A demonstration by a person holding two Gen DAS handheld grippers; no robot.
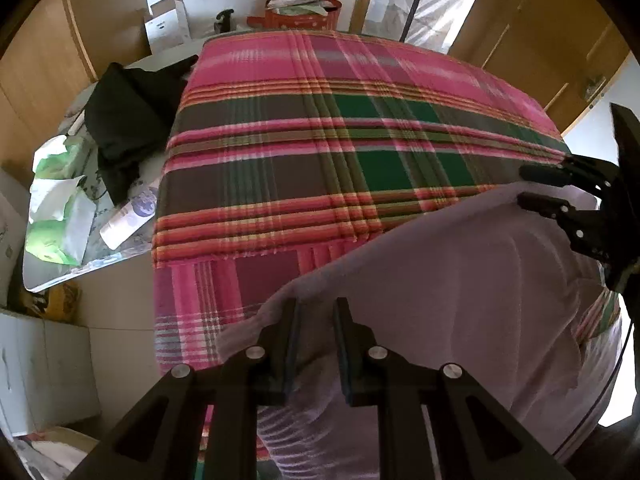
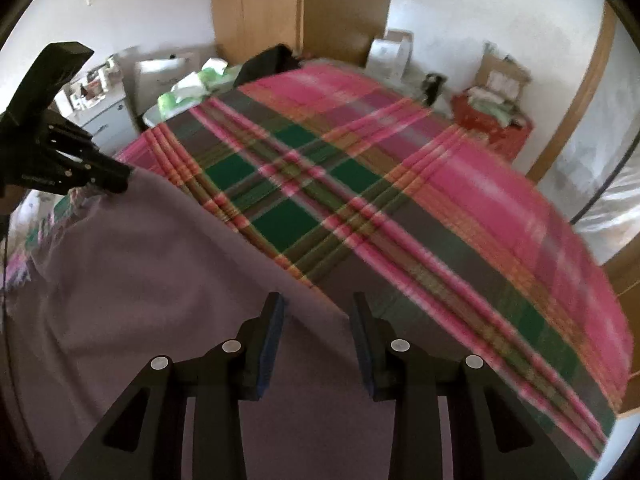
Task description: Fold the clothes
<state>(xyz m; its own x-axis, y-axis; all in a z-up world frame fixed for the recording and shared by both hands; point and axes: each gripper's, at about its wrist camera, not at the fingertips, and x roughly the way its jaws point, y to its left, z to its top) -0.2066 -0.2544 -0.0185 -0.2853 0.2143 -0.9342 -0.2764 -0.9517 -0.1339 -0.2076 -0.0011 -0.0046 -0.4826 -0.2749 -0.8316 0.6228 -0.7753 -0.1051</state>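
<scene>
A: Where is the garment?
B: The pale lilac garment (image 1: pixel 460 280) lies on the plaid blanket (image 1: pixel 320 140), at the blanket's near end, its far edge running slantwise across the stripes.
A: And the left hand-held gripper (image 1: pixel 316 320)?
B: Its 2 fingers stand spread, a gap between them, at the garment's far edge near its left corner. I can't tell whether cloth sits between them.
A: The right hand-held gripper (image 2: pixel 318 312)?
B: Also spread, over the same edge further along. From the left wrist view its 2 fingers (image 1: pixel 544 176) show one above the other with the garment's edge at the gap; whether they touch the cloth, I can't tell.
A: What else is near the blanket?
B: Beside its left edge, a black cloth (image 1: pixel 128 120), green and white tissue packs (image 1: pixel 60 200) and a white tube (image 1: pixel 128 216). Beyond its far end, a red box (image 1: pixel 304 16).
</scene>
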